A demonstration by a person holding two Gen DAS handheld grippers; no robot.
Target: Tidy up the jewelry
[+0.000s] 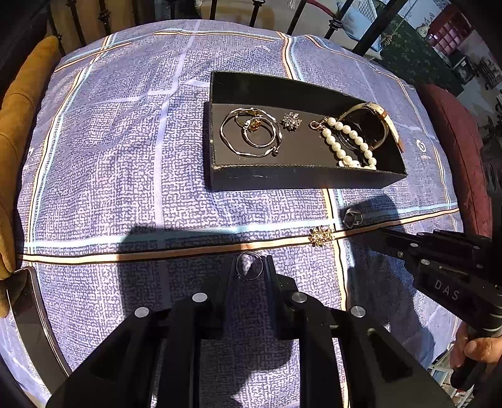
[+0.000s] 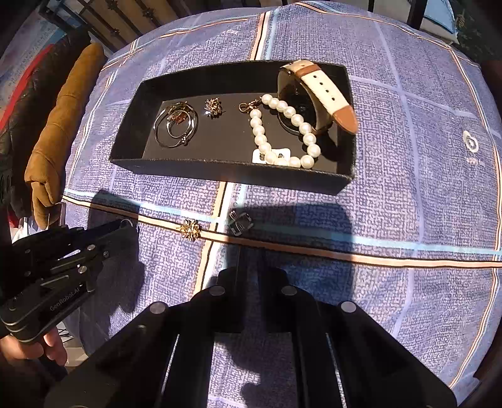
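Observation:
A black tray (image 1: 282, 180) (image 2: 219, 171) holds gold bangles (image 1: 249, 133) (image 2: 175, 128), a flower brooch (image 1: 291, 120) (image 2: 214, 107), a pearl bracelet (image 1: 345, 141) (image 2: 282, 135) and a white-strap watch (image 1: 381, 120) (image 2: 317, 91). On the cloth near the tray lie a gold flower brooch (image 1: 320, 236) (image 2: 190, 229) and a dark silver ring (image 1: 353, 217) (image 2: 240, 222). My left gripper (image 1: 250, 266) (image 2: 125, 224) is shut on a thin silver ring (image 1: 249, 266). My right gripper (image 2: 249, 266) (image 1: 381, 233) is shut and empty, just short of the dark ring.
A blue checked cloth (image 1: 125, 157) (image 2: 408, 188) covers the round table. A tan cushion (image 1: 15, 125) (image 2: 62, 125) lies at the left edge and a dark red one (image 1: 455, 141) at the right. Black metal railings (image 1: 251, 12) stand behind.

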